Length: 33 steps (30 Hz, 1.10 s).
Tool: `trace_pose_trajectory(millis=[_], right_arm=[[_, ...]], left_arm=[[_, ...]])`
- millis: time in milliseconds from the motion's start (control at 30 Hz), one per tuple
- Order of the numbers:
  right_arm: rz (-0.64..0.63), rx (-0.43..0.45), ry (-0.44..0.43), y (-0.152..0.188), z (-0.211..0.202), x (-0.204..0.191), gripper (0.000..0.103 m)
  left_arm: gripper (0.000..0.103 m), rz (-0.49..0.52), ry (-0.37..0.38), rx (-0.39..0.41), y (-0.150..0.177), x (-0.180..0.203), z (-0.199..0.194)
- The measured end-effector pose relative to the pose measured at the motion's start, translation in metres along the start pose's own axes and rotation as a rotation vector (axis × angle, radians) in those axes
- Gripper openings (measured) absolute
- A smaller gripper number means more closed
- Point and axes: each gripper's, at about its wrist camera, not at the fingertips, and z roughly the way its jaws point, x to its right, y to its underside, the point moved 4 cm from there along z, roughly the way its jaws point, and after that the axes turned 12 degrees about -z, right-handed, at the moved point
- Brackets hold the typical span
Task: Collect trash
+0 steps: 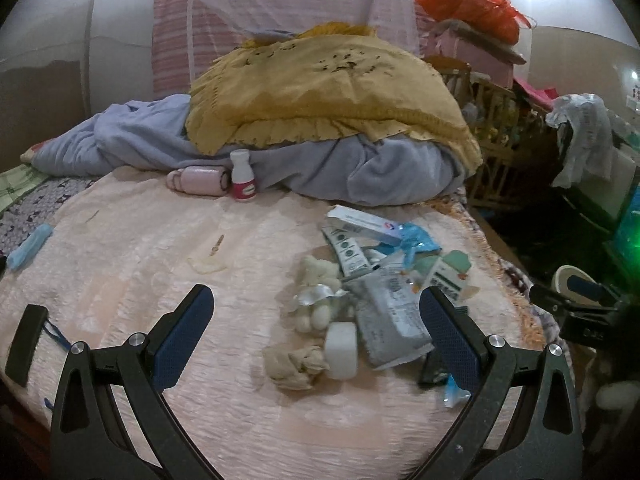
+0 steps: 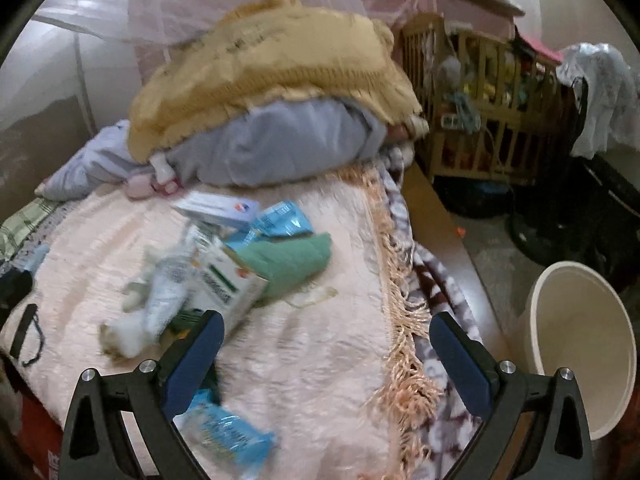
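A heap of trash lies on the pink bedspread (image 1: 132, 240): a white-blue carton (image 1: 362, 222), a grey pouch (image 1: 394, 320), a white cap-like piece (image 1: 340, 350), crumpled tissue (image 1: 296, 362), blue wrappers (image 1: 416, 240) and a green-white box (image 1: 448, 278). My left gripper (image 1: 316, 330) hangs open just before the heap, its fingers either side of the cap and pouch, gripping nothing. In the right wrist view the green-white box (image 2: 224, 284), a green cloth (image 2: 288, 258) and a blue wrapper (image 2: 224, 432) show. My right gripper (image 2: 326, 346) is open over the bed's fringed edge. A cream bin (image 2: 580, 344) stands on the floor to its right.
Piled yellow and blue bedding (image 1: 328, 92) fills the far half of the bed, with a white bottle (image 1: 242, 176) and pink roll (image 1: 198, 180) in front. A black strap object (image 1: 26, 344) lies at left. A wooden crib (image 2: 480, 112) and clutter stand right of the bed.
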Motion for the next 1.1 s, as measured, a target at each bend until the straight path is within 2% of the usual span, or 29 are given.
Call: trace_pose_trajectory(millis=[200,400,1100], right_arm=[[-0.041,0.092,0.019,-0.007,-0.04,-0.024,0.102],[-0.053,0.137,0.005,-0.012,-0.056,-0.036,0.102],[-0.053,0.14,-0.008,-0.018,-0.061,-0.04,0.102]], left_arm=[[0.102,-0.003,0.007,0.023,0.001,0.01,-0.009],[0.102,0.004,0.0,0.033,0.0,0.014,-0.011],[0.102,-0.009,-0.01,0.04,-0.003,0.013,-0.009]])
